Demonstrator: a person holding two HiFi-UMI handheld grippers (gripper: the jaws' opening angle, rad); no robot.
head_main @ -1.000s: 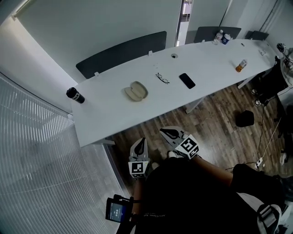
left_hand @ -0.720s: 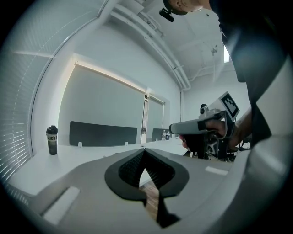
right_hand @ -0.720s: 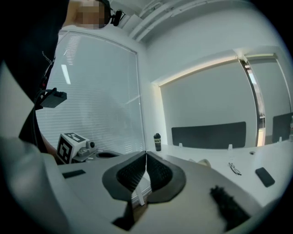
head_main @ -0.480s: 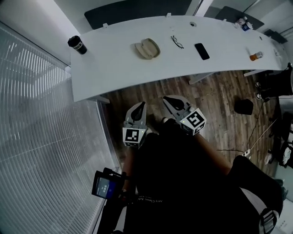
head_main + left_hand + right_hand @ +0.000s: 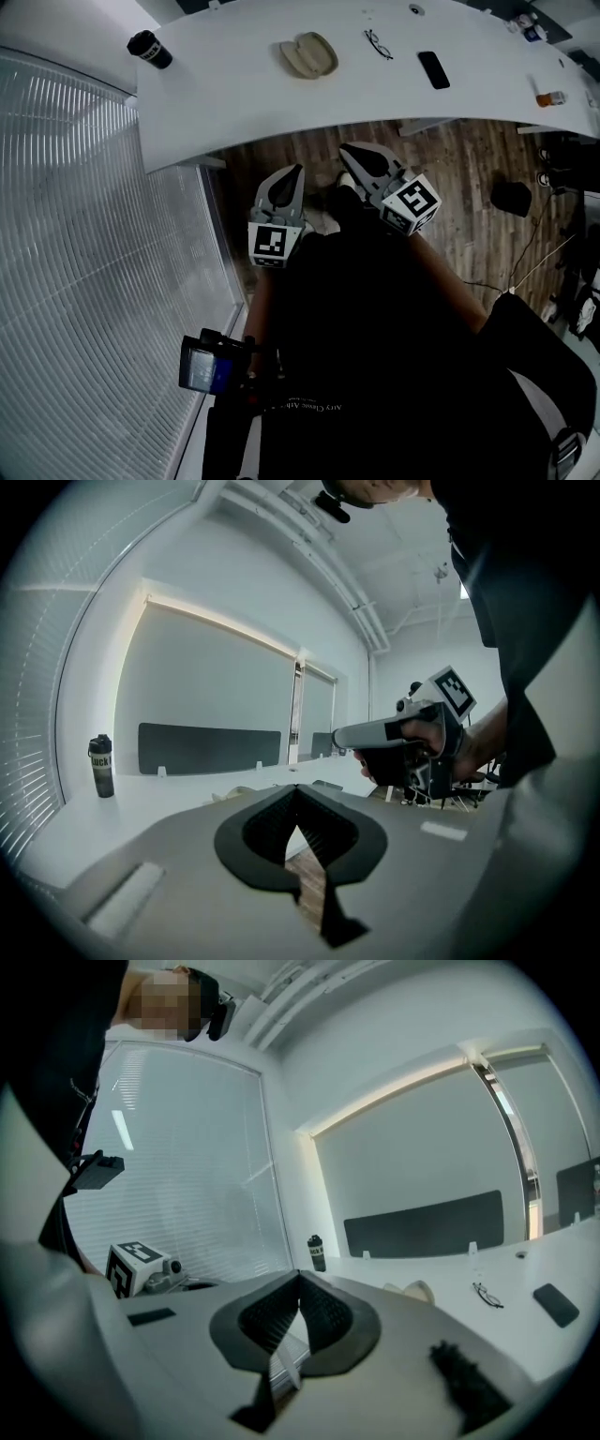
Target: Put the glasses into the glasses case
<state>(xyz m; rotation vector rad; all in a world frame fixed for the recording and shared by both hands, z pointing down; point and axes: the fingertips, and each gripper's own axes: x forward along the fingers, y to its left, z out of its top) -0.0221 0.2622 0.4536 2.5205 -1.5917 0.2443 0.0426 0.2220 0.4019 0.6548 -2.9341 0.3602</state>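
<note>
On the white table (image 5: 234, 112), a black bottle (image 5: 150, 49) was seen standing at the left end. Toward the middle, the glasses case (image 5: 308, 55) was laid open, a tan oval clamshell with both pale halves turned up. The glasses (image 5: 378, 43), thin and dark-framed, were laid on the tabletop just to the right of the case, apart from it. A black phone (image 5: 433, 69) was placed further right, and a small orange bottle (image 5: 548, 97) near the right end. Short of the table's near edge, over the wooden floor, the left gripper (image 5: 294, 171) was held with its jaws pressed together and nothing between them. Beside it, the right gripper (image 5: 349, 150) was likewise closed and empty.
</note>
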